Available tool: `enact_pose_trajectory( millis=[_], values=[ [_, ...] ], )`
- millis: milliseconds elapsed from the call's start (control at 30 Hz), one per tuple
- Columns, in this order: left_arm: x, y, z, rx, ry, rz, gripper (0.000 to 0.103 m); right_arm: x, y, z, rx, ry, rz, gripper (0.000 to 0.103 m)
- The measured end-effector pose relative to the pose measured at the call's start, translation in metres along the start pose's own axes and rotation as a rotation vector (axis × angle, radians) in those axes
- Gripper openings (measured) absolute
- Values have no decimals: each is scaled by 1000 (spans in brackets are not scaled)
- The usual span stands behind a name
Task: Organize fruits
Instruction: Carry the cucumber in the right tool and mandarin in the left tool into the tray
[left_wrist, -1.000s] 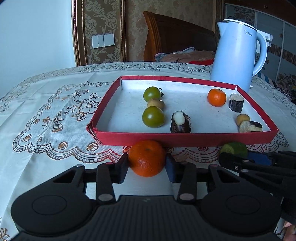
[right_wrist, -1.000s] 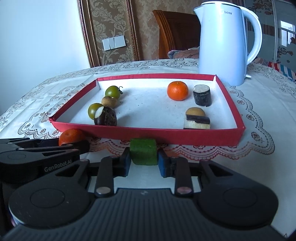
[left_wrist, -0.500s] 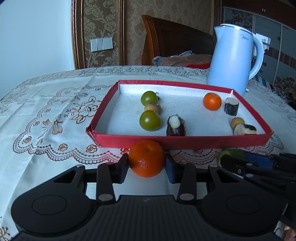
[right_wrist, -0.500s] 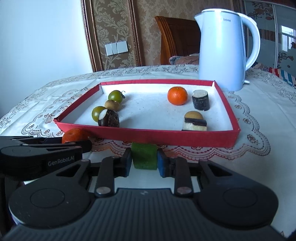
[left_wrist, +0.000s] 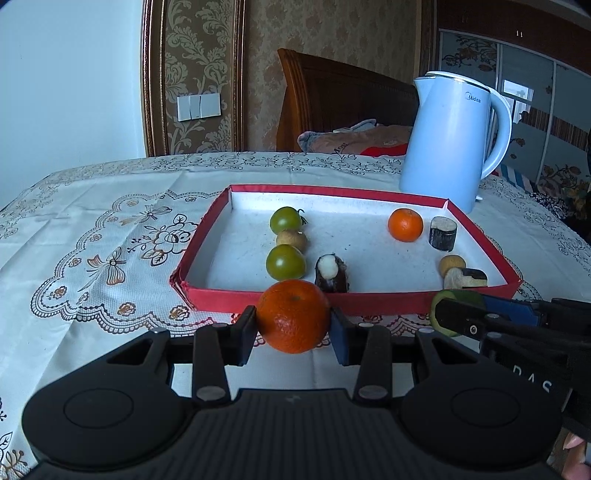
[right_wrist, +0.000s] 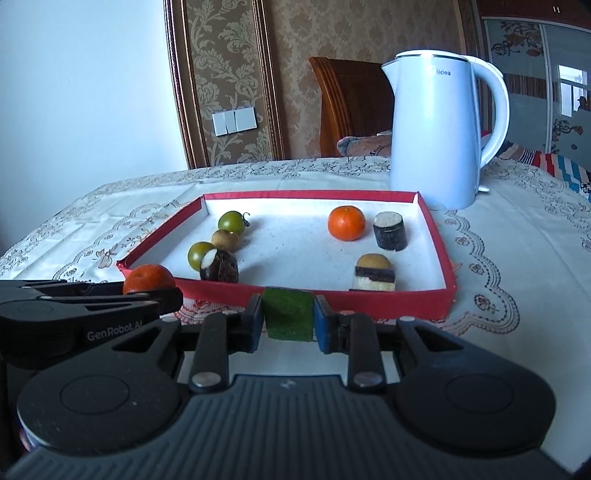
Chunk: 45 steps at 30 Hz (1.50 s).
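Lifted higher than a second ago, the left gripper clamps a tangerine and the right gripper a green fruit chunk, both short of the red tray, whose near wall could snag either if carried low.

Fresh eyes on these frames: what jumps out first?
The left gripper is shut on an orange and the right gripper on a green chunk, both just short of the red tray of fruit. A pale blue kettle stands behind the tray's far right corner.
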<state>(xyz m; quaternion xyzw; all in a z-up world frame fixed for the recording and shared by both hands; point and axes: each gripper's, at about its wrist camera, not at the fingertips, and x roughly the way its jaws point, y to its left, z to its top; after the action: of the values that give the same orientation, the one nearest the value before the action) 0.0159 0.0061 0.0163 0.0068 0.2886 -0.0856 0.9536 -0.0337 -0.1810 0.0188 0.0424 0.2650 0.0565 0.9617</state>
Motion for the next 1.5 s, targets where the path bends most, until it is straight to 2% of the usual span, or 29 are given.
enact_pose_trajectory(
  millis=[167, 400, 700, 1133, 1500],
  values=[
    [1, -1, 8, -7, -1, -17, 40, 1, -1, 6, -5, -21, -15, 27],
    [17, -6, 29, -13, -4, -2, 40, 15, -5, 22, -25, -40, -58, 27],
    [56, -5, 53, -30, -10, 87, 40, 55, -5, 39, -27, -16, -90, 27],
    [88, 6, 62, -51, 3, 155, 40, 109, -2, 51, -18, 49, -100, 27],
    [98, 12, 64, -71, 20, 167, 40, 125, 0, 52, -23, 71, -113, 28]
  ],
)
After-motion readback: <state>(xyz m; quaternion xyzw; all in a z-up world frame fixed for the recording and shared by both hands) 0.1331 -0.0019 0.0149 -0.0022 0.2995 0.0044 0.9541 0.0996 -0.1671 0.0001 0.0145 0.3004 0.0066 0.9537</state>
